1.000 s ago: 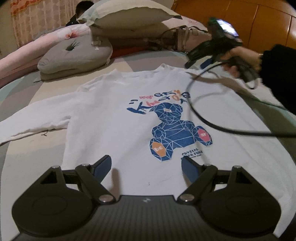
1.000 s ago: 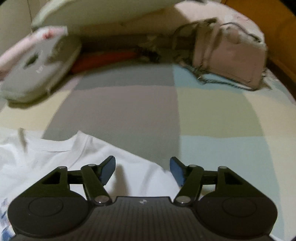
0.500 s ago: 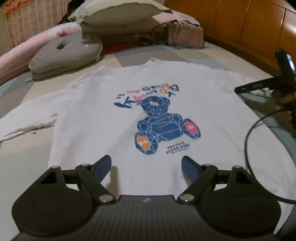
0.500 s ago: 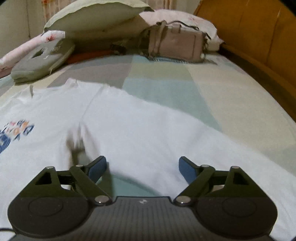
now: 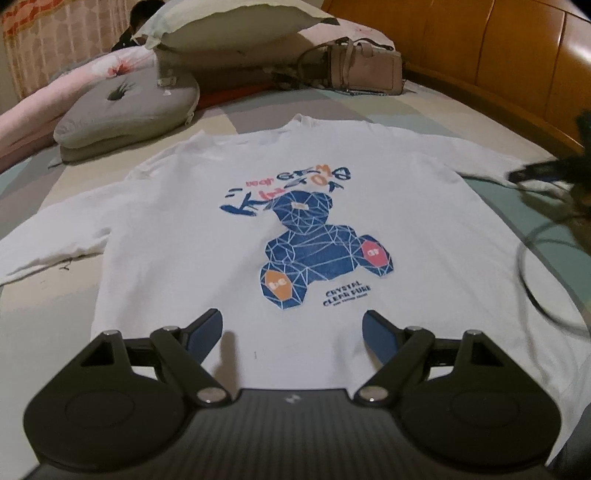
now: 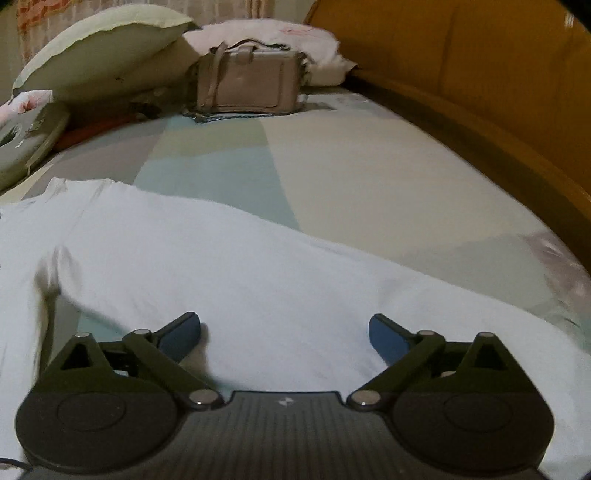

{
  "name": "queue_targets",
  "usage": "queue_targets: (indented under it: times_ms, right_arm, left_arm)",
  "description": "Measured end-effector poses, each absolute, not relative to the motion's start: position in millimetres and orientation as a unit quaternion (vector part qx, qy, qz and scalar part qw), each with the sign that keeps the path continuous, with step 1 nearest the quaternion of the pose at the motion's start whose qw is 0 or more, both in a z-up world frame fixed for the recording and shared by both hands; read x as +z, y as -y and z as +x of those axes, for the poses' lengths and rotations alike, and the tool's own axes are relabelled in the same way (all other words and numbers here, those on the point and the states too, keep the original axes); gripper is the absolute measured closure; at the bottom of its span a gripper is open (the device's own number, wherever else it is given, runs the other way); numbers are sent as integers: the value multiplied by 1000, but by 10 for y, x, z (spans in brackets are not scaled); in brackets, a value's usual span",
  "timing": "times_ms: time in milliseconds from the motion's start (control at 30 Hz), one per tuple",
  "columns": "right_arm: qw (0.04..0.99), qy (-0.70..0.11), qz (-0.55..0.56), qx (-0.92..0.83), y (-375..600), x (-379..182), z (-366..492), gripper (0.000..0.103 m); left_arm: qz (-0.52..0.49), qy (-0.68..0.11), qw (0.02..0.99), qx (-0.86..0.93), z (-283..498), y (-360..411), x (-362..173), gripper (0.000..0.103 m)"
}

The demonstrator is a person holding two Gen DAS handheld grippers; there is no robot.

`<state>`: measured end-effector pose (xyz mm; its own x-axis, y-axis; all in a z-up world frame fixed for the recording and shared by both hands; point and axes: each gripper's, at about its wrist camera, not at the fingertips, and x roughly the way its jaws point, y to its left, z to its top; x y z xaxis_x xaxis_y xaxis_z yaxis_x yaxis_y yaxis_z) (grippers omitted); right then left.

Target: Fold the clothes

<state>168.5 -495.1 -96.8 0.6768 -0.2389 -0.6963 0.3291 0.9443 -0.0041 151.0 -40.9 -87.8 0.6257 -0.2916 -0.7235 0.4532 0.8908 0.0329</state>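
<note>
The white shirt (image 5: 177, 236) carries the only print. Under its blue bear graphic (image 5: 314, 251), dark blue capitals read "CRYSTAL CLEAR PURE", with a smaller line below too fine to read. Above the bear sit stylised red and blue letters, possibly "bear", but too distorted to make out.

I am in a bedroom at home. Under me lies a bed (image 6: 369, 177) with a sheet of pale green, grey and cream blocks. At its far end are a big pillow (image 5: 229, 18), a flat grey cushion (image 5: 129, 110) and a beige handbag (image 6: 247, 83). A curved wooden bed frame (image 5: 498, 55) runs along one side, and a floral quilt (image 5: 74, 85) is bunched beside the cushion.
</note>
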Motion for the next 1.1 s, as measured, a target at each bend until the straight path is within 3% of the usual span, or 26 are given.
queue_targets:
  times_ms: [433, 833, 1100]
  right_arm:
    - [888, -360, 121, -258, 5657, -951, 954, 3]
    - [867, -368, 129, -311, 5817, -937, 1523, 0]
    - [949, -305, 79, -15, 4430, -392, 1380, 0]
  left_arm:
    - [118, -378, 890, -226, 1453, 552, -876, 20]
    - [125, -389, 888, -210, 1429, 513, -928, 20]
    - [132, -380, 899, -176, 1435, 405, -886, 20]
